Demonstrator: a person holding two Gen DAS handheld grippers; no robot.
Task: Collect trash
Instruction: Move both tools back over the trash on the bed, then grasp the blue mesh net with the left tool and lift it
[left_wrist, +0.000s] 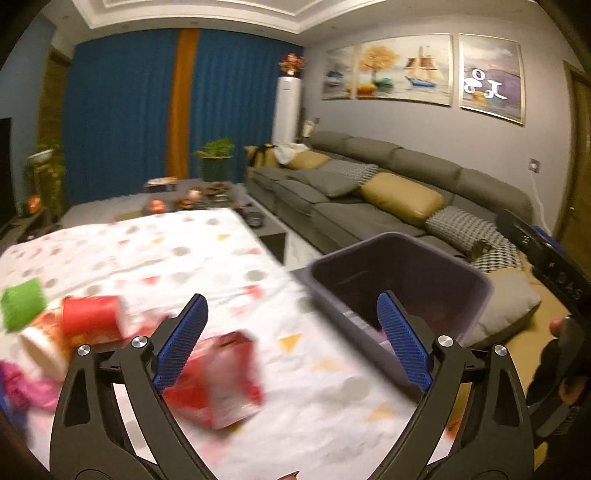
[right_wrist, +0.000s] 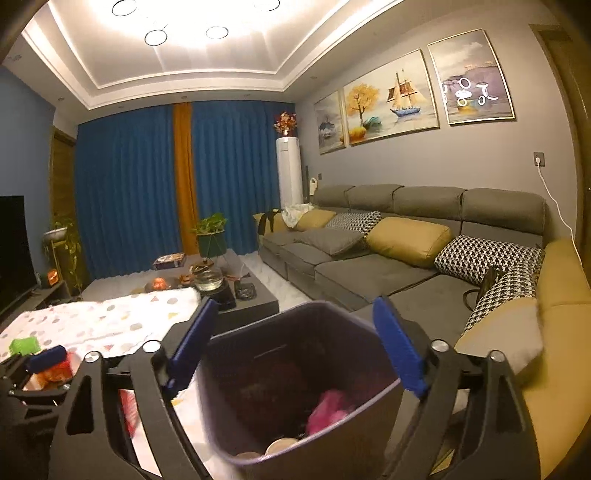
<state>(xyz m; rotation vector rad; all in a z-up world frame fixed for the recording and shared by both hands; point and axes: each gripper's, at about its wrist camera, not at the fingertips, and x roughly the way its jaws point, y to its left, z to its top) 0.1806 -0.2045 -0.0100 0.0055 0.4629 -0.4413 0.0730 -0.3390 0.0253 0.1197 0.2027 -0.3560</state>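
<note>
We see both claws wide, nothing held: left gripper (left_wrist: 291, 343) over red carton (left_wrist: 218, 384) on tablecloth (left_wrist: 147, 251), right gripper (right_wrist: 295, 347) above purple bin (right_wrist: 295, 402).

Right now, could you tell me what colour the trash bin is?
Dark purple bin, clearest in the right wrist view.

Matt purple plastic bin (right_wrist: 295, 369), patterned cloth table cover (left_wrist: 166, 251), seemingly glossy paper cups (left_wrist: 88, 321)

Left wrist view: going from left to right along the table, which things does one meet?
Green packet → red cup → red box → dark bin.
</note>
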